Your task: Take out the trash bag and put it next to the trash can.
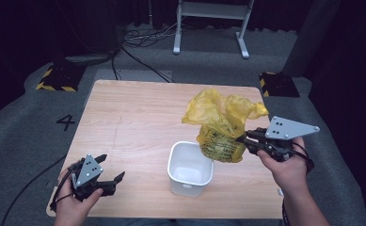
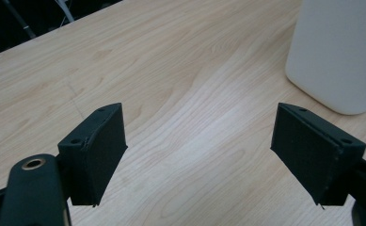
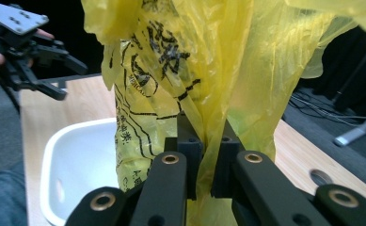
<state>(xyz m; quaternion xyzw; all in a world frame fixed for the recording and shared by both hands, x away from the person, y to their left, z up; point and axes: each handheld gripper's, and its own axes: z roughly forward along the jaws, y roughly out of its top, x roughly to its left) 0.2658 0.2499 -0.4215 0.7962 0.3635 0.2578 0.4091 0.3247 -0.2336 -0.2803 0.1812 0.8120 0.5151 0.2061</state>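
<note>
A crumpled yellow plastic bag (image 1: 220, 125) with black print stands upright just right of a white bin (image 1: 190, 169) on the wooden table. My right gripper (image 1: 244, 140) is shut on the bag's side; in the right gripper view the yellow bag (image 3: 194, 75) is pinched between the two jaws of my right gripper (image 3: 205, 141), with the white bin (image 3: 84, 160) below left. My left gripper (image 1: 111, 168) rests open near the table's front left corner, nothing between its fingers. In the left gripper view my left gripper (image 2: 197, 150) stands wide open over bare wood, the bin (image 2: 338, 52) at upper right.
The wooden table (image 1: 133, 117) has free room on its left and back. A metal stand (image 1: 209, 23) and cables lie on the grey floor behind. Yellow-black striped blocks (image 1: 58, 77) sit off the table's far corners.
</note>
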